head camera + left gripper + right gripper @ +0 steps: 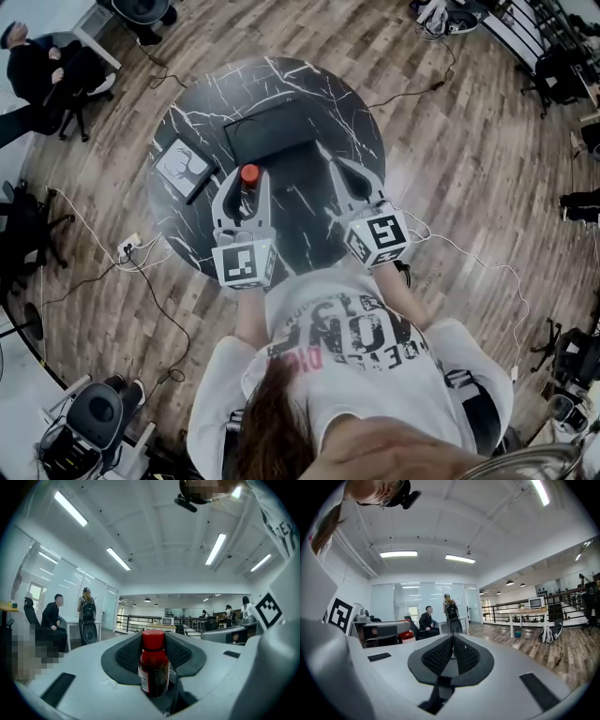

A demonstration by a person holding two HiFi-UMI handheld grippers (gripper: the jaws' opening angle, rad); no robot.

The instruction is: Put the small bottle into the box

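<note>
The small bottle (249,175), dark with a red cap, stands upright between the jaws of my left gripper (243,184), which is shut on it above the round black marble table (300,80). In the left gripper view the bottle (153,667) fills the gap between the dark ribbed pads (126,654). The black box (272,131) lies open on the table just beyond the bottle. My right gripper (337,169) hovers to the right of the left one, near the box's right corner. Its jaws are shut with nothing between them (453,644).
A framed white picture (183,167) lies at the table's left edge. Cables and a power strip (129,247) run over the wooden floor. Office chairs stand around, and a person sits at a desk at the far left (37,66).
</note>
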